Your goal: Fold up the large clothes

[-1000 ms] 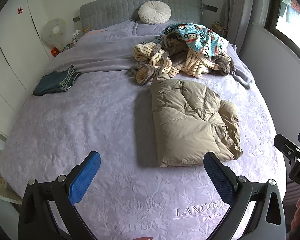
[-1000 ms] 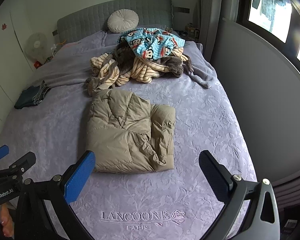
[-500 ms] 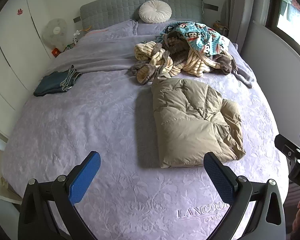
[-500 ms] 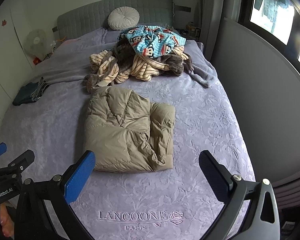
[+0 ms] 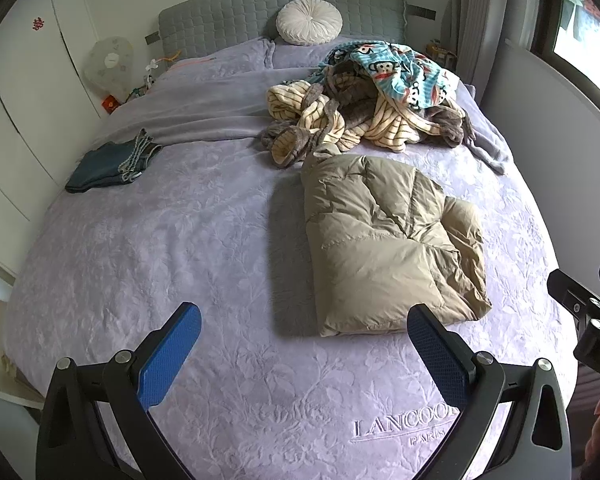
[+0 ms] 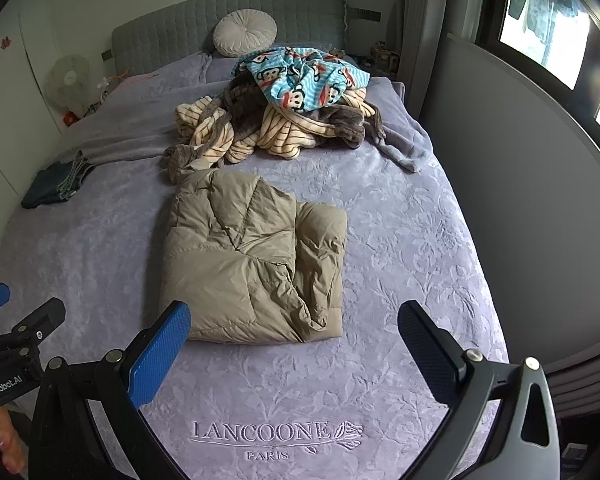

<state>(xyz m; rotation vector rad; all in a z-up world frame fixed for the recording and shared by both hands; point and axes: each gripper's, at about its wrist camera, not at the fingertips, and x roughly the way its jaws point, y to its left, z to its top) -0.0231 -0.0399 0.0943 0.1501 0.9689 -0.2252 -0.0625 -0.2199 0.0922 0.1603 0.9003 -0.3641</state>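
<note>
Folded jacket (image 6: pixel 252 256) mid-bedspread (image 6: pixel 400 240), open margin on every edge

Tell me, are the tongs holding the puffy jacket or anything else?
Nothing is held. Both the left tongs and right tongs are open, apart from the folded jacket on the bed.

the left gripper (image 5: pixel 304 350) and right gripper (image 6: pixel 294 346) both hang side by side, jaws spread wide, holding nothing.
</note>
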